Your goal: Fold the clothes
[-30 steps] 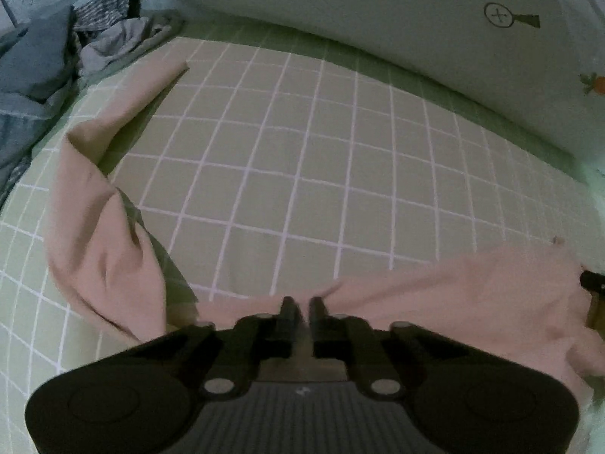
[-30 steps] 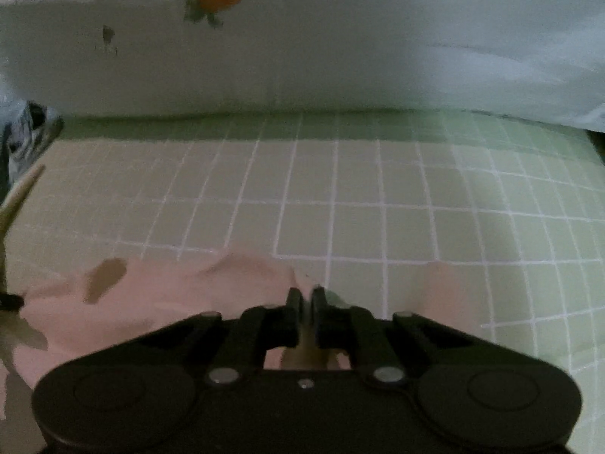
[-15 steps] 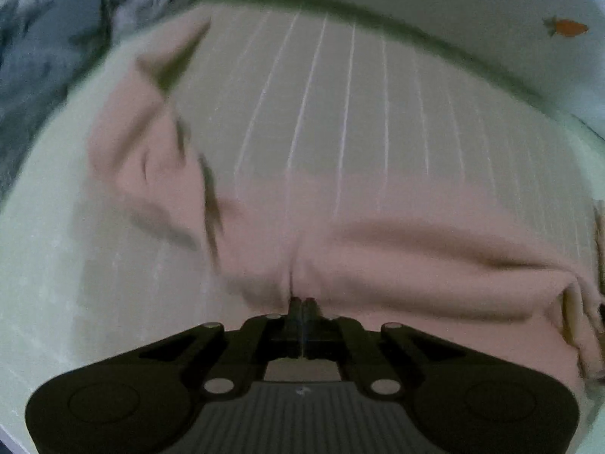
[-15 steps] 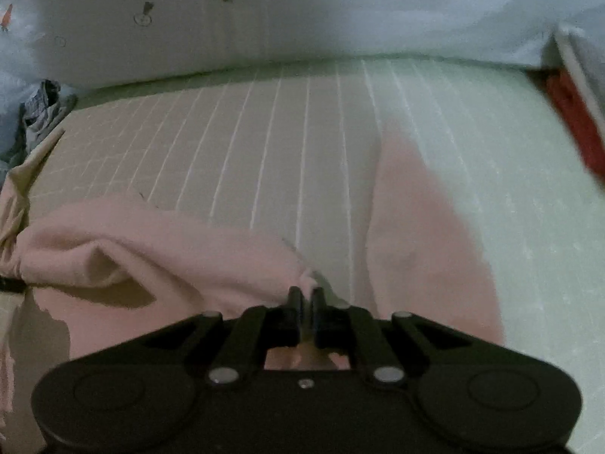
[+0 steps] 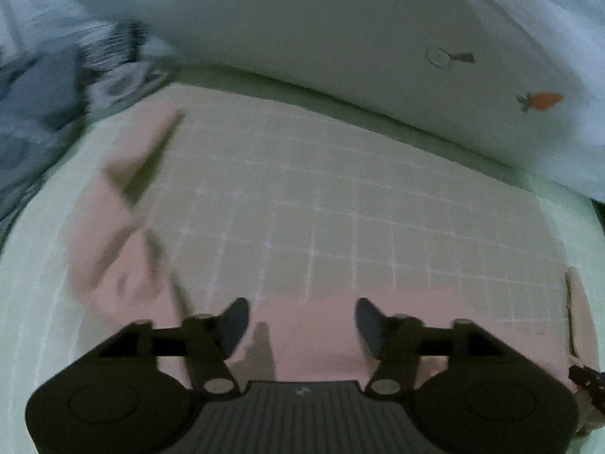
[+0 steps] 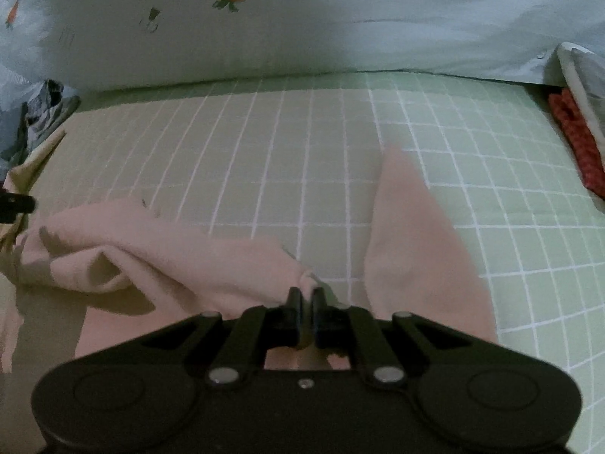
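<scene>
Right wrist view, item one: a pink garment (image 6: 196, 253) lay on the green grid-lined bed sheet (image 6: 491, 174), its long axis running across the bed from left to right, one sleeve (image 6: 408, 234) stretched away toward the pale carrot-print quilt (image 6: 340, 19) at the far edge. The near hem was bunched into rumpled folds at the left. The right gripper (image 6: 307, 299), tilted steeply downward, had its tongs pressed together on a gathered pinch of the pink cloth. Open sheet lay beyond the garment up to the quilt, and more to the right as far as a red patterned cloth (image 6: 574, 140). Left wrist view, blurred: the same garment (image 5: 310, 333) spread beneath the left gripper (image 5: 302, 321), another sleeve (image 5: 113, 204) angling off to the far left toward a heap of grey and striped clothes (image 5: 56, 102). The left tongs were spreading apart, pads clear of the cloth beneath, and that gripper too was pitched downward.
</scene>
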The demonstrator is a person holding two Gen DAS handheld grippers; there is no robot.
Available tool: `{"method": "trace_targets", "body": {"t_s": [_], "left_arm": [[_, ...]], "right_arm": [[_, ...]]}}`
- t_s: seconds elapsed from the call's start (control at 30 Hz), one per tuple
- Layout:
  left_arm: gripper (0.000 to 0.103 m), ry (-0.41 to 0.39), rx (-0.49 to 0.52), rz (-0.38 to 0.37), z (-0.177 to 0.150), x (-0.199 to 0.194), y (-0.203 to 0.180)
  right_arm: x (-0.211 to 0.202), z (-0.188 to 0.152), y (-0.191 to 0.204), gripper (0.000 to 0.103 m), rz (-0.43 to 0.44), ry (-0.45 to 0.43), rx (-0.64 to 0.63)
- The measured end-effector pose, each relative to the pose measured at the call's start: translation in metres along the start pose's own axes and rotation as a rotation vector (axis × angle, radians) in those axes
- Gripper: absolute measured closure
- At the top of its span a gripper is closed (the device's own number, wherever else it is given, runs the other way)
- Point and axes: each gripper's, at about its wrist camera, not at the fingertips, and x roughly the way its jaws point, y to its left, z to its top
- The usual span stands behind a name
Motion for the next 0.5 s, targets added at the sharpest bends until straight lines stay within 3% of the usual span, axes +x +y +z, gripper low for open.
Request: {"method": "trace_targets", "body": {"t_s": [0.2,0.23,0.27,0.37,0.5], "left_arm": [[0.033,0.111,0.060,0.004,0.003,0.031,-0.001],[0.042,0.120,0.070,-0.012,0.001,0.031,-0.001],[0.064,0.129,0.079,-0.029,-0.001,0.030,-0.001],[0.098,0.125,0.120,0.000,-0.008,0.023,-0.003],[0.100,0.063,0.109,0.002,-0.021,-0.007,-0.002]], "right_arm": [[-0.007,0.010,-0.003,0.097,-0.012,-0.043,0.035],[-0.008,0.011,-0.003,0.097,-0.014,-0.048,0.037],[-0.009,0.012,-0.003,0.097,-0.017,-0.052,0.040],[-0.012,0.013,-0.002,0.097,-0.020,-0.067,0.053],[-0.026,0.009,-0.003,0.097,-0.019,-0.111,0.077]]}}
